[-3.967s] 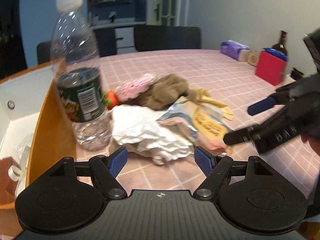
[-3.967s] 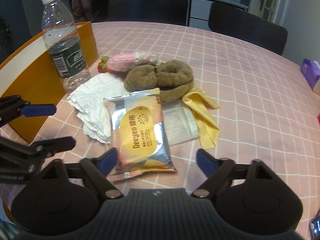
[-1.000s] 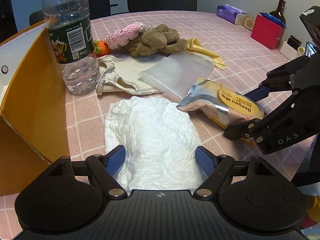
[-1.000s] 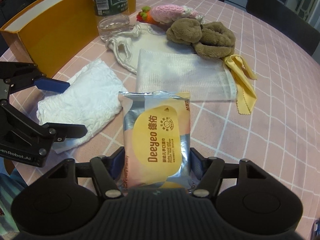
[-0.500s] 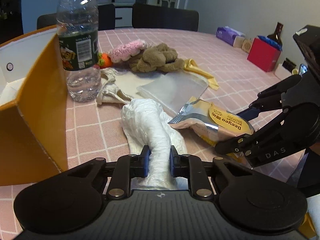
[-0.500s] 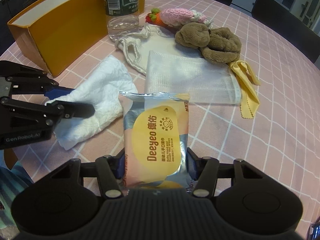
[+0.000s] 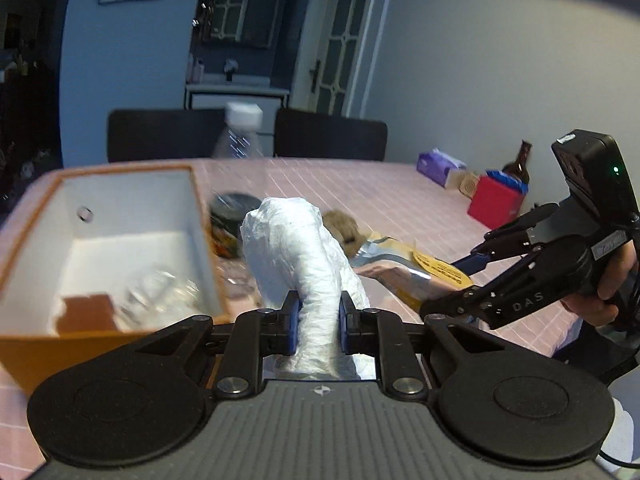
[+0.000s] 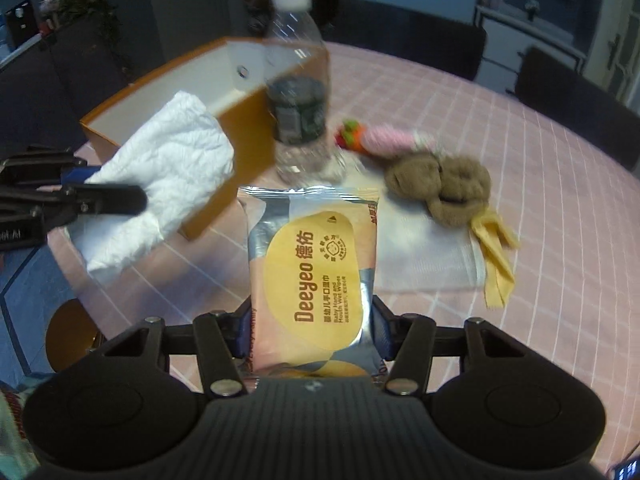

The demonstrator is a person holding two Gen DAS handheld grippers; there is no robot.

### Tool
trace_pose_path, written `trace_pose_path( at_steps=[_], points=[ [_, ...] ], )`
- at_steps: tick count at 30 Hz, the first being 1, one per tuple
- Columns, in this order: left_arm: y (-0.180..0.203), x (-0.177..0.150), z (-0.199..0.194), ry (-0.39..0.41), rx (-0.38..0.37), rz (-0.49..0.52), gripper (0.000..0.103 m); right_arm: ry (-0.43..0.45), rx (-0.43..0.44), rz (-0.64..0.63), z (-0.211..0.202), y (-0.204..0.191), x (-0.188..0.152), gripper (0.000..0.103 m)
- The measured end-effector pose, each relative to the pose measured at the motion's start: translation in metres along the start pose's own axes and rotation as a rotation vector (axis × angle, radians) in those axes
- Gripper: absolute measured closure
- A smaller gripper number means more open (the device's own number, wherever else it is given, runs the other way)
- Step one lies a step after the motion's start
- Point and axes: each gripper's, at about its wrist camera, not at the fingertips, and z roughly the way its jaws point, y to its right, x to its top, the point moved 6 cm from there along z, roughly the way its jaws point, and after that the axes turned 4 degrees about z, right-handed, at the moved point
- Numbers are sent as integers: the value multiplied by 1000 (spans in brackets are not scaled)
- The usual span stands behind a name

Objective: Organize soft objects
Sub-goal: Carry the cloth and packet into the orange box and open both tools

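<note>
My left gripper [image 7: 318, 322] is shut on a white crumpled cloth [image 7: 298, 256] and holds it in the air next to the open orange box [image 7: 120, 216]. The cloth also shows in the right wrist view [image 8: 160, 188], hanging by the box's near corner [image 8: 208, 208]. My right gripper [image 8: 310, 338] is shut on a Deeyeo wet-wipes pack [image 8: 316, 272], lifted off the table. On the pink checked cloth lie a brown plush [image 8: 440, 184], a pink knitted toy [image 8: 380, 140], a yellow cloth [image 8: 496, 248] and a white mesh bag [image 8: 424, 264].
A water bottle [image 8: 298, 92] stands beside the box. The box holds some clear plastic [image 7: 160, 292] and a brown piece. A red box [image 7: 496, 200], a brown glass bottle [image 7: 518, 160] and a purple tissue pack [image 7: 438, 168] sit at the table's far right. Dark chairs stand behind.
My left gripper has lifted the white cloth off the table and swung it toward the orange box. My right gripper has raised the wipes pack off the table.
</note>
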Motion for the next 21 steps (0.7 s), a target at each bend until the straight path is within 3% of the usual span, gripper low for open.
trace_pose_path(
  at_steps=[5, 8, 12, 17, 19, 21],
  points=[
    [-51, 26, -31, 5, 153, 49, 82, 49, 59, -126, -10, -51, 54, 48],
    [-80, 36, -29, -35, 234, 84, 82, 65, 59, -211, 2, -85, 87, 48],
    [-117, 42, -3, -119, 272, 98, 82, 48, 27, -291, 38, -117, 130, 48],
    [-156, 43, 51, -210, 320, 144, 82, -23, -69, -313, 106, -130, 176, 48],
    [-173, 38, 62, -241, 293, 107, 82, -52, -101, -327, 133, -131, 187, 48],
    [-177, 33, 74, -265, 275, 142, 82, -89, -135, -352, 158, -132, 193, 48]
  ],
)
